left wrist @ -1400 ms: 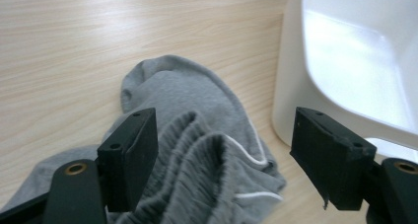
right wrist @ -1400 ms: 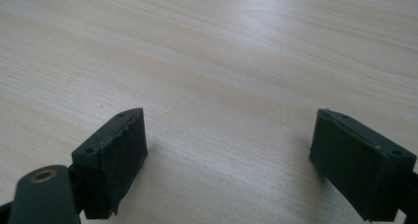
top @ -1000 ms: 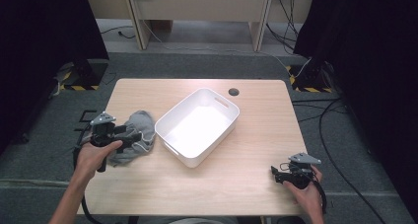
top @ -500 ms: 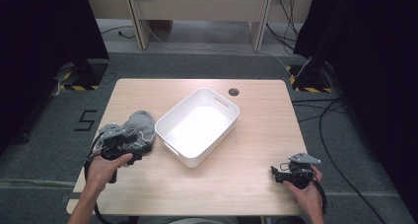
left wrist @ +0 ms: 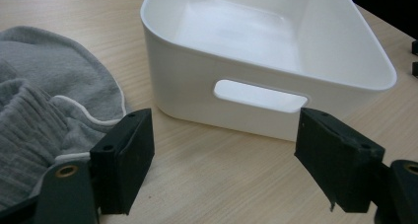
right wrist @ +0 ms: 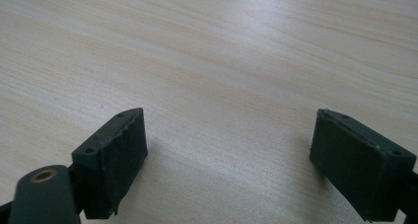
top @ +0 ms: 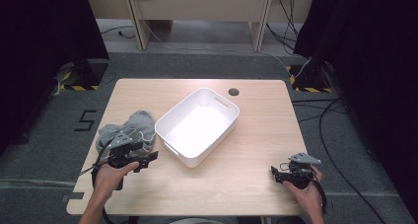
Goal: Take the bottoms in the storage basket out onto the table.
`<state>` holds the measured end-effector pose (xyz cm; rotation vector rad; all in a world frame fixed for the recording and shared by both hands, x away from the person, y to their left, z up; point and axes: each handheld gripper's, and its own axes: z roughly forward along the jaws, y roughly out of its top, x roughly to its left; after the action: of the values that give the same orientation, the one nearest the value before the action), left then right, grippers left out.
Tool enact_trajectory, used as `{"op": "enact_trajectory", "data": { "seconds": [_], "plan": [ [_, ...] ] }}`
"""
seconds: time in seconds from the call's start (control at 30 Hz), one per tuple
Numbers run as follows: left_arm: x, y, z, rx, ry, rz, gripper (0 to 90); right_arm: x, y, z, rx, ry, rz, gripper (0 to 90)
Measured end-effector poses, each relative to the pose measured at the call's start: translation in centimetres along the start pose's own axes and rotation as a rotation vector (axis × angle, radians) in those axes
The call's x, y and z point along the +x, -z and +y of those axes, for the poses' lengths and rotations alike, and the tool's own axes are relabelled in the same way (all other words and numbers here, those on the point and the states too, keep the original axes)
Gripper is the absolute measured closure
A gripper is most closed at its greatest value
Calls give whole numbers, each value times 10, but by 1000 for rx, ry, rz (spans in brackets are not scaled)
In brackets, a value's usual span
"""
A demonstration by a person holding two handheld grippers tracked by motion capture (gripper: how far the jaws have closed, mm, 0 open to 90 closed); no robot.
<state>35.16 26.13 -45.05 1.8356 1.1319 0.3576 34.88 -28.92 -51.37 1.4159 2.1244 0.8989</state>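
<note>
Where the pale wooden table (top: 256, 135) met the person's side, both hand-held tools sat low over its surface. A white rectangular plastic bin (top: 198, 125) with cut-out handles stood near the table's centre, turned at an angle, and was empty inside. A crumpled grey fabric garment with pale piping (top: 129, 128) lay just beside the bin's left side, on the tabletop.

The left gripper (left wrist: 224, 160) was held at the front-left of the table, its jaws spread wide and holding nothing — the garment (left wrist: 47, 110) lay next to its left jaw, and the bin's handle slot (left wrist: 259, 95) faced it from just ahead. In the high view the left hand (top: 109, 177) gripped this tool near the garment's front edge.

The right gripper (right wrist: 229, 160) sat at the front-right corner, well apart from the bin, jaws likewise wide apart and empty, with bare wood grain between them. The right hand (top: 305, 194) held it from below.
</note>
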Motion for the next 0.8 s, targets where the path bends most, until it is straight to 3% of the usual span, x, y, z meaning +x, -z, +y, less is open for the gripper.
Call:
{"op": "enact_trajectory", "data": {
  "seconds": [0.6, 0.8],
  "plan": [
    [-19, -19, -15, 38, -33, -15, 220, 0, -1, 1, -1, 2, 1, 147],
    [-18, -21, -22, 37, -28, -14, 221, 0, -1, 1, -1, 3, 1, 147]
  ]
}}
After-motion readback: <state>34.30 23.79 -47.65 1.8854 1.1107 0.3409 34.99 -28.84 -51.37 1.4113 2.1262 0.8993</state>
